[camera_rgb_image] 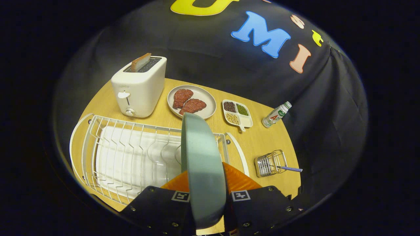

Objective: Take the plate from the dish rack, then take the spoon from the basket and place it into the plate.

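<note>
A pale green plate (201, 167) stands on edge between my two fingers, held above the right end of the white wire dish rack (131, 154). My gripper (207, 191) is shut on the plate's rim, one finger on each side. To the right of the rack sits a small wire basket (270, 163) lying on the wooden table (262, 141). A spoon with a blue patterned handle (290, 168) pokes out of the basket toward the right.
A white toaster (139, 87) with a slice of bread stands beyond the rack. Behind the plate are a beige dish with two meat pieces (192, 101), a divided tray of beans (237, 113) and a small bottle (276, 114). The table's edge curves close past the basket.
</note>
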`<state>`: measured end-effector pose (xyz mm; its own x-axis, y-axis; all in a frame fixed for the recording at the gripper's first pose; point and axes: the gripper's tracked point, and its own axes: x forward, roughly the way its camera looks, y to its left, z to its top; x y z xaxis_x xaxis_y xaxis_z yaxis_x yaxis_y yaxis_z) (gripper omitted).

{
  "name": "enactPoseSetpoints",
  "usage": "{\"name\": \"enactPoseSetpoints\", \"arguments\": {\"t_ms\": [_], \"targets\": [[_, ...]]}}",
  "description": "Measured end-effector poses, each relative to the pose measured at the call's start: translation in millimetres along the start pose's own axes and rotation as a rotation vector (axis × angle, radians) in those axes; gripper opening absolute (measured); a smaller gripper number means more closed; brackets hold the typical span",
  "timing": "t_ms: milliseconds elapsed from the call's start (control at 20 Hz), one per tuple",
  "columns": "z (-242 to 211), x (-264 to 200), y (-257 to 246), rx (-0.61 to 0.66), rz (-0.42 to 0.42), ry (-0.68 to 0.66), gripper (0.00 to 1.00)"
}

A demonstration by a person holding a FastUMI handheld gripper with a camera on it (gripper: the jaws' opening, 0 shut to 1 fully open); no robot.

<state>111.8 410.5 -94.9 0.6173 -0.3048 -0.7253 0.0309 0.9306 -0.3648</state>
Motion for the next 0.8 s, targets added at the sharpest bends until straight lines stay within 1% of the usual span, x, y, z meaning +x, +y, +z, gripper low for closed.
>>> {"name": "enactPoseSetpoints", "arguments": {"t_ms": [200,400,600,800], "targets": [[2.1,-19.5,-2.8,-0.031,-0.038,-0.037,0.30],[-4.5,-49.3,-15.6,-0.014,-0.050,-0.066,0.30],[-28.4,-86.0,-27.0,0.013,-0.023,-0.079,0.30],[-61.6,-118.0,-28.9,-0.008,0.041,-0.104,0.30]]}}
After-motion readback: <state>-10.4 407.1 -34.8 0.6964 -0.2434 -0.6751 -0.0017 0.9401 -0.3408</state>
